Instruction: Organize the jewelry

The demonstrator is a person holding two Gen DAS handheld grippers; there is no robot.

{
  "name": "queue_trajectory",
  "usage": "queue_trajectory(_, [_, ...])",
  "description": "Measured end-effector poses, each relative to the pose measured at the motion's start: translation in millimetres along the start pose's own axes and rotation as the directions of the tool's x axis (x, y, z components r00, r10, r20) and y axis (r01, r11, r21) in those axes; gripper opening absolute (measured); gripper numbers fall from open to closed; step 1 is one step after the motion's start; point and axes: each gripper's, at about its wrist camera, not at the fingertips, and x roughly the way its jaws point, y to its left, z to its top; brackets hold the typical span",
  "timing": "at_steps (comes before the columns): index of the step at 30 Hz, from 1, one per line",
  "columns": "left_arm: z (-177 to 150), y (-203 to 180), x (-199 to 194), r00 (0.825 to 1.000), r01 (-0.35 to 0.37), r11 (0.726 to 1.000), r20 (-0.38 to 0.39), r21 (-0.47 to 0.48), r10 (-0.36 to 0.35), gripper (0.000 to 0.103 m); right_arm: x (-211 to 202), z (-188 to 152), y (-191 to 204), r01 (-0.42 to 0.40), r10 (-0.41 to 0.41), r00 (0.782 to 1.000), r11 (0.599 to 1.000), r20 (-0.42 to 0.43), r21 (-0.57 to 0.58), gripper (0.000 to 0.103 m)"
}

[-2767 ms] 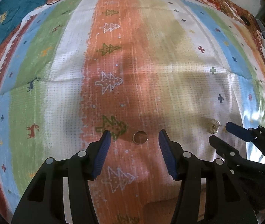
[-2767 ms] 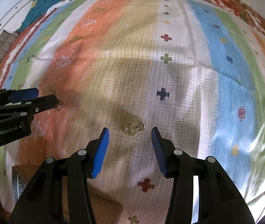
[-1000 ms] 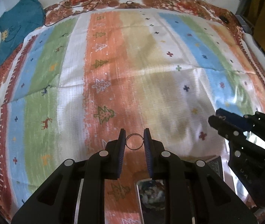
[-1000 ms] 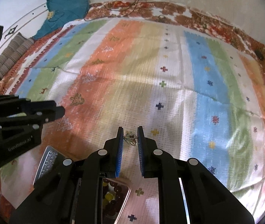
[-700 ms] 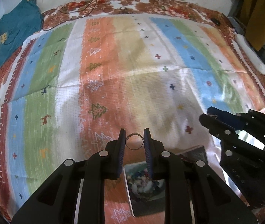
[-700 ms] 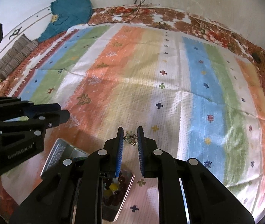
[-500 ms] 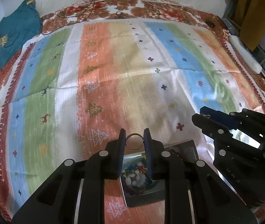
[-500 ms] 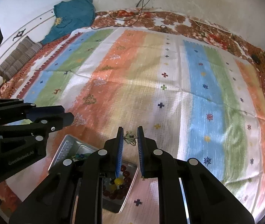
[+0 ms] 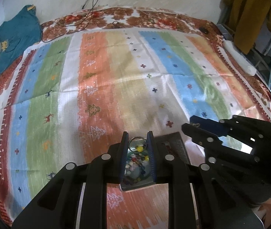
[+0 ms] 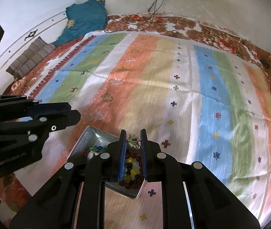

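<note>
Left gripper [image 9: 137, 137] sits at bottom centre of the left wrist view, fingers pinching a thin metal ring [image 9: 137, 142] at the tips. Ring is held upright, above a metal tin [image 9: 175, 141] filled with coloured beads [image 9: 135, 164]. The tin lies on a striped cloth [image 9: 101, 87] near the lower centre of the frame. Right gripper [image 9: 194, 127] enters from the right edge of this view, seen side-on, level with the tin's far end.

In the right wrist view the right gripper [image 10: 133, 135] is at bottom centre, fingers closed narrowly on a small gold wire earring [image 10: 133, 140] at the tips. Earring hangs over the tin [image 10: 89, 137], whose beads [image 10: 131, 168] show between the fingers: dark red, yellow, some blue-green at the left part. Left gripper [image 10: 72, 112] comes in from the left edge, tips near the tin's upper-left corner; its pinch cannot be judged from this side view.

Teal garment [image 10: 85, 17] lies at upper left by the wall, striped cushion [image 10: 30, 57] below it at left. Black cable [image 10: 154, 0] runs down the wall at top centre. Yellow cloth [image 9: 250, 9] hangs at upper right of the left wrist view.
</note>
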Motion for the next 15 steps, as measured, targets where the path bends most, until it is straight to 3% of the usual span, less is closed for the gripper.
queue_trajectory(8, [-11.6, -5.4, -14.4, 1.000, 0.016, 1.000, 0.020, -0.023, -0.016, 0.019, -7.9, -8.1, 2.7, -0.026, 0.026, 1.000, 0.999, 0.008, 0.024, 0.016])
queue_trajectory(12, [-15.3, -1.0, -17.6, 1.000, 0.009, 0.999, 0.028, -0.046, -0.008, 0.020, -10.2, -14.4, 2.4, -0.004, 0.004, 1.000, 1.000, 0.002, 0.025, 0.032])
queue_trajectory(15, [-20.2, 0.7, -23.6, 0.999, 0.009, 0.999, 0.039, -0.046, -0.007, 0.021, -14.9, -18.0, 0.8, 0.005, -0.005, 1.000, 1.000, 0.010, 0.027, 0.034])
